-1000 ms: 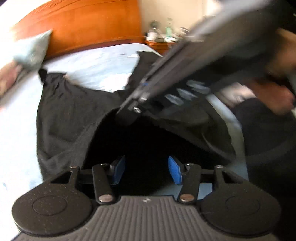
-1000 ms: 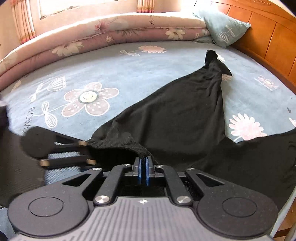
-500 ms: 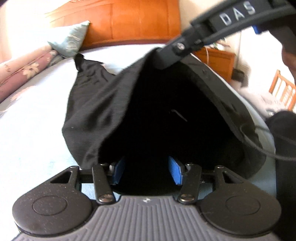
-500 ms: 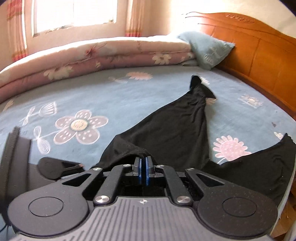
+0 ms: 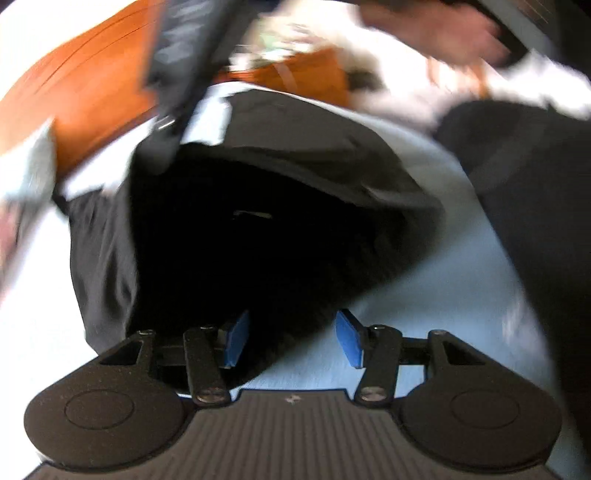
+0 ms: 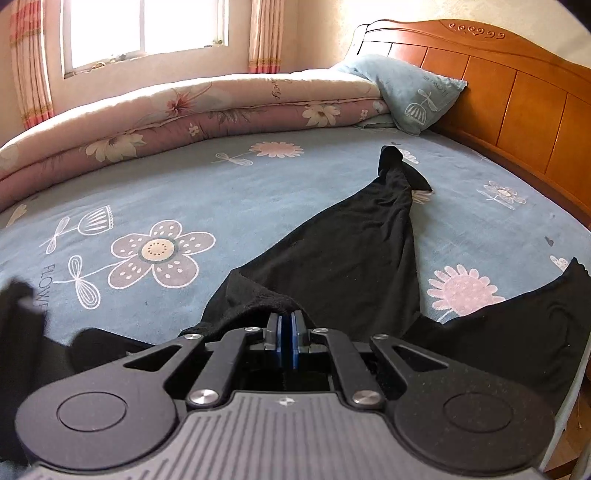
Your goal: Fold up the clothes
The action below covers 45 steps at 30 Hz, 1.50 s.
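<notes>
**Inspector:** Firstly, the jaws. Right gripper (image 6: 285, 334)?

**Assistant:** Its 2 blue pads are pressed together on a bunched edge of the black garment (image 6: 332, 266). The cloth runs from the pads out across the bed (image 6: 184, 192), narrowing to a twisted end near the pillow (image 6: 410, 92).

**Inspector:** Left gripper (image 5: 291, 341)?

**Assistant:** Jaws stand apart. A fold of the garment (image 5: 258, 229) hangs into the gap, close to the left pad; the right pad is clear of it, over bare sheet. I cannot tell if the left pad touches cloth. That view is blurred.

**Inspector:** Where does the garment lie overall?

**Assistant:** Part flat on the bed, part lifted. In the left view the right gripper (image 5: 162, 122) pinches it high at upper left, so the cloth opens like a tent toward the camera. A second black flap lies at the bed's right edge in the right view.

**Inspector:** Edges and room?

**Assistant:** Headboard (image 6: 517, 96) bounds the right side, a rolled quilt (image 6: 184, 110) the far side. Open sheet lies left of the garment. A hand (image 5: 436, 33) shows at the top of the left view.
</notes>
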{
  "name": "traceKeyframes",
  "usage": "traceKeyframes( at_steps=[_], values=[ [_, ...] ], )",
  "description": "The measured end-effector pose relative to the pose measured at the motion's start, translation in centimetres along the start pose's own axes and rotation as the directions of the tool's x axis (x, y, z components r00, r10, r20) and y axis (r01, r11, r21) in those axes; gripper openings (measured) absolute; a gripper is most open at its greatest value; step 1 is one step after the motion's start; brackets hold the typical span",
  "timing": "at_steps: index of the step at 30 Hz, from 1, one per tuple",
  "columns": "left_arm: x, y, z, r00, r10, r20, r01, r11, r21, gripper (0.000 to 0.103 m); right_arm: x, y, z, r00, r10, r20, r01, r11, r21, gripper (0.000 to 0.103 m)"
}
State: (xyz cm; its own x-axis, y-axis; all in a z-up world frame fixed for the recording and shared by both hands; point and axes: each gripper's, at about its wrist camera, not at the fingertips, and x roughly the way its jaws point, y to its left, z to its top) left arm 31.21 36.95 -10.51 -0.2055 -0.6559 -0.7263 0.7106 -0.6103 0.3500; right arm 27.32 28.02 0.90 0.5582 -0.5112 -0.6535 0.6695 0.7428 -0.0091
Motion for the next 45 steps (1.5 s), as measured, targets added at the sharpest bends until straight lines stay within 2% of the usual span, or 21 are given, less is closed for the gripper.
traceKeyframes(
  at_steps=[3, 7, 8, 10, 11, 13, 14, 18, 20, 24, 27, 28, 30, 32, 33, 34, 37, 38, 40, 42, 45],
  values=[
    [0.4, -0.7, -0.4, 1.0, -0.002, -0.027, 0.006, 0.99, 0.142, 0.055, 0.1, 0.2, 0.0, 1.0, 0.006, -0.004, -0.006, 1.0, -0.011, 0.008],
    [1.3, -0.3, 0.6, 0.999, -0.034, -0.029, 0.039, 0.979, 0.201, 0.056, 0.2, 0.4, 0.0, 1.0, 0.013, -0.013, -0.013, 1.0, -0.013, 0.009],
    [1.8, 0.2, 0.9, 0.998, -0.055, -0.033, 0.06, 0.981, 0.186, 0.053, 0.2, 0.5, -0.1, 1.0, 0.015, -0.015, -0.015, 1.0, -0.012, 0.009],
    [2.3, 1.5, 1.5, 0.99, -0.135, -0.049, 0.139, 0.986, 0.09, 0.033, 0.2, 0.6, -0.2, 1.0, 0.021, -0.022, -0.021, 1.0, -0.007, 0.01],
    [2.5, 2.1, 1.7, 0.984, -0.173, -0.052, 0.175, 0.984, 0.045, 0.027, 0.2, 0.7, -0.3, 0.999, 0.025, -0.027, -0.025, 1.0, -0.006, 0.01],
    [2.7, 2.9, 1.6, 0.98, -0.194, -0.044, 0.194, 0.981, -0.003, 0.021, 0.3, 1.1, -0.5, 0.999, 0.029, -0.035, -0.03, 0.999, -0.017, 0.01],
    [2.4, 2.9, 1.4, 0.975, -0.217, -0.039, 0.216, 0.976, -0.034, 0.005, 0.3, 1.3, -0.6, 0.999, 0.028, -0.04, -0.029, 0.999, -0.029, 0.01],
    [2.0, 4.1, 0.2, 0.954, -0.301, 0.0, 0.295, 0.936, -0.194, 0.002, 0.6, 1.8, -1.0, 0.998, 0.033, -0.054, -0.036, 0.998, -0.045, 0.01],
    [1.7, 4.9, -0.3, 0.943, -0.33, 0.031, 0.326, 0.908, -0.264, 0.002, 0.7, 1.8, -1.1, 0.998, 0.036, -0.059, -0.039, 0.998, -0.044, 0.01],
    [0.9, 5.6, -0.6, 0.925, -0.372, 0.08, 0.377, 0.87, -0.318, 0.002, 0.9, 1.8, -1.2, 0.997, 0.044, -0.069, -0.047, 0.998, -0.044, 0.01],
    [1.5, 5.7, -1.0, 0.913, -0.404, 0.064, 0.399, 0.847, -0.351, 0.0, 1.2, 1.7, -1.3, 0.994, 0.059, -0.089, -0.063, 0.997, -0.04, 0.01],
    [1.8, 5.5, -1.1, 0.907, -0.418, 0.054, 0.409, 0.841, -0.355, 0.0, 1.5, 1.7, -1.4, 0.992, 0.068, -0.107, -0.073, 0.997, -0.04, 0.011],
    [2.2, 4.6, -1.4, 0.911, -0.412, 0.022, 0.395, 0.855, -0.337, 0.001, 2.3, 1.8, -1.8, 0.983, 0.091, -0.157, -0.098, 0.994, -0.039, 0.013],
    [1.6, 4.2, -1.5, 0.914, -0.405, 0.031, 0.391, 0.858, -0.332, 0.001, 3.1, 2.1, -2.3, 0.97, 0.113, -0.216, -0.126, 0.991, -0.046, 0.025],
    [1.2, 4.1, -1.5, 0.914, -0.403, 0.04, 0.393, 0.858, -0.332, 0.002, 3.4, 2.3, -2.7, 0.96, 0.125, -0.249, -0.143, 0.988, -0.055, 0.043],
    [0.6, 4.1, -1.6, 0.914, -0.403, 0.05, 0.396, 0.855, -0.334, 0.004, 3.7, 2.5, -2.9, 0.952, 0.134, -0.275, -0.158, 0.985, -0.067, 0.05],
    [-1.5, 4.5, -2.2, 0.909, -0.407, 0.085, 0.41, 0.841, -0.353, 0.01, 3.6, 3.2, -3.3, 0.933, 0.166, -0.32, -0.211, 0.971, -0.111, 0.05],
    [-2.3, 4.8, -2.5, 0.906, -0.409, 0.106, 0.418, 0.831, -0.368, 0.013, 3.2, 3.1, -3.1, 0.931, 0.174, -0.32, -0.222, 0.968, -0.12, 0.051],
    [-4.0, 6.0, -3.4, 0.907, -0.391, 0.159, 0.42, 0.801, -0.426, 0.02, 2.2, 2.6, -2.5, 0.933, 0.188, -0.307, -0.237, 0.963, -0.13, 0.059],
    [-5.6, 7.7, -4.4, 0.919, -0.326, 0.221, 0.394, 0.765, -0.509, 0.036, 0.8, 1.2, -1.8, 0.941, 0.193, -0.279, -0.233, 0.965, -0.119, 0.063],
    [-7.0, 10.9, -5.8, 0.934, -0.171, 0.312, 0.343, 0.666, -0.662, 0.042, -1.0, -1.5, -1.4, 0.951, 0.156, -0.266, -0.188, 0.977, -0.097, 0.063]
  ],
)
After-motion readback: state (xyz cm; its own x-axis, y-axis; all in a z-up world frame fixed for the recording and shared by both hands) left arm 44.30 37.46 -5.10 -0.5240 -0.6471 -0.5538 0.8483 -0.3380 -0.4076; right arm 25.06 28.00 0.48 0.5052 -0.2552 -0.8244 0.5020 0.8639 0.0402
